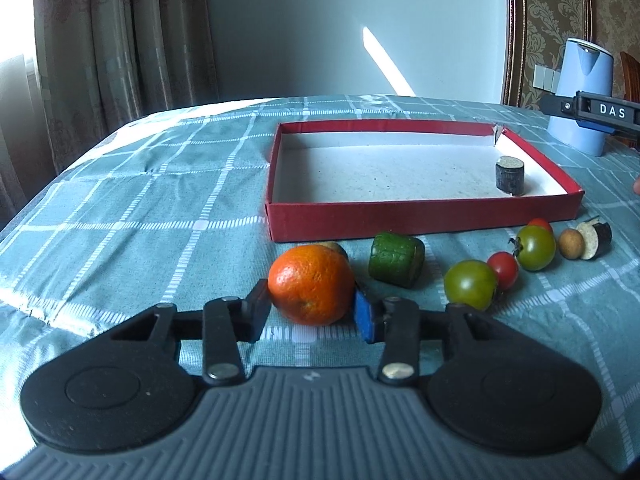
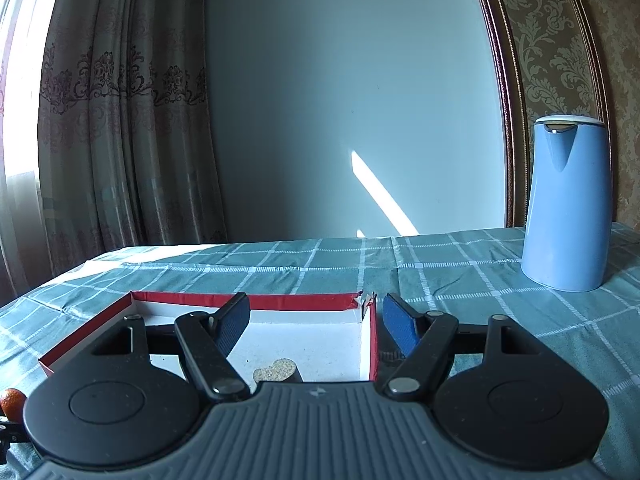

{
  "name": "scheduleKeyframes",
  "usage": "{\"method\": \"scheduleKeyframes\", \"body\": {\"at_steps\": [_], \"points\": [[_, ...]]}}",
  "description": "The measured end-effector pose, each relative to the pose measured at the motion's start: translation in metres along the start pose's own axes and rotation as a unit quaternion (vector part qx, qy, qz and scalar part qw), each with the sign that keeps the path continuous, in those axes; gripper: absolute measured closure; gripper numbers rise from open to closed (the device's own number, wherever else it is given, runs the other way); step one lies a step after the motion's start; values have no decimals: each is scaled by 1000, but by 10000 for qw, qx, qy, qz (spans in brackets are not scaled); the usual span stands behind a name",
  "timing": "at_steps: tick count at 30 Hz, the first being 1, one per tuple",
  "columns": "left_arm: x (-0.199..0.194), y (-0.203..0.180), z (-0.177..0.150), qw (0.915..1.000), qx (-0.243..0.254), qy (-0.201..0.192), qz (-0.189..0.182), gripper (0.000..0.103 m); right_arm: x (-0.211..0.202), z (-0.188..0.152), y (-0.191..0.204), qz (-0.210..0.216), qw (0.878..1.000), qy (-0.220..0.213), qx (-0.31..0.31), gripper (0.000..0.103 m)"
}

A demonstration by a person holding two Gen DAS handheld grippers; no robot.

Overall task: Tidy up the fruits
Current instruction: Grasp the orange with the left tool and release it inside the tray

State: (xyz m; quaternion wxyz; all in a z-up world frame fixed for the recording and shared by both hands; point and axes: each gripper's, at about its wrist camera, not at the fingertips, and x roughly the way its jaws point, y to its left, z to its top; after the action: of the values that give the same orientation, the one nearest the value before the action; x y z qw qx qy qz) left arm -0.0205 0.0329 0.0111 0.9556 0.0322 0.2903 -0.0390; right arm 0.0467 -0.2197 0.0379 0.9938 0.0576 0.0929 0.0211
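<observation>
An orange (image 1: 311, 285) sits on the tablecloth between the fingers of my left gripper (image 1: 312, 312), whose pads touch its two sides. A red box (image 1: 420, 216) with a white floor lies beyond it and holds one dark eggplant slice (image 1: 510, 175). In front of the box lie a green cucumber piece (image 1: 397, 259), two green tomatoes (image 1: 471, 285), (image 1: 535, 247), a red cherry tomato (image 1: 504, 269), a small brown fruit (image 1: 571, 243) and an eggplant piece (image 1: 595, 235). My right gripper (image 2: 314, 326) is open and empty above the box's right corner (image 2: 370, 344), over the eggplant slice (image 2: 275, 370).
A blue kettle (image 2: 568, 204) stands on the table at the far right, also in the left wrist view (image 1: 582, 100). Curtains hang at the left and a pale wall is behind. The checked tablecloth (image 1: 140, 200) stretches to the left of the box.
</observation>
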Motion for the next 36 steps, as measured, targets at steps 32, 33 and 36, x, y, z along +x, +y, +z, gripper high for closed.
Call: {"method": "scheduleKeyframes", "body": {"at_steps": [32, 33, 36], "points": [[72, -26, 76, 9976, -450, -295, 433, 35, 1, 0, 4, 78, 10000, -24, -43, 30], [67, -26, 76, 9969, -460, -411, 496, 22, 1, 0, 4, 62, 10000, -28, -43, 30], [48, -22, 74, 9953, -428, -700, 512, 17, 0, -1, 2, 19, 10000, -39, -1, 30]]}}
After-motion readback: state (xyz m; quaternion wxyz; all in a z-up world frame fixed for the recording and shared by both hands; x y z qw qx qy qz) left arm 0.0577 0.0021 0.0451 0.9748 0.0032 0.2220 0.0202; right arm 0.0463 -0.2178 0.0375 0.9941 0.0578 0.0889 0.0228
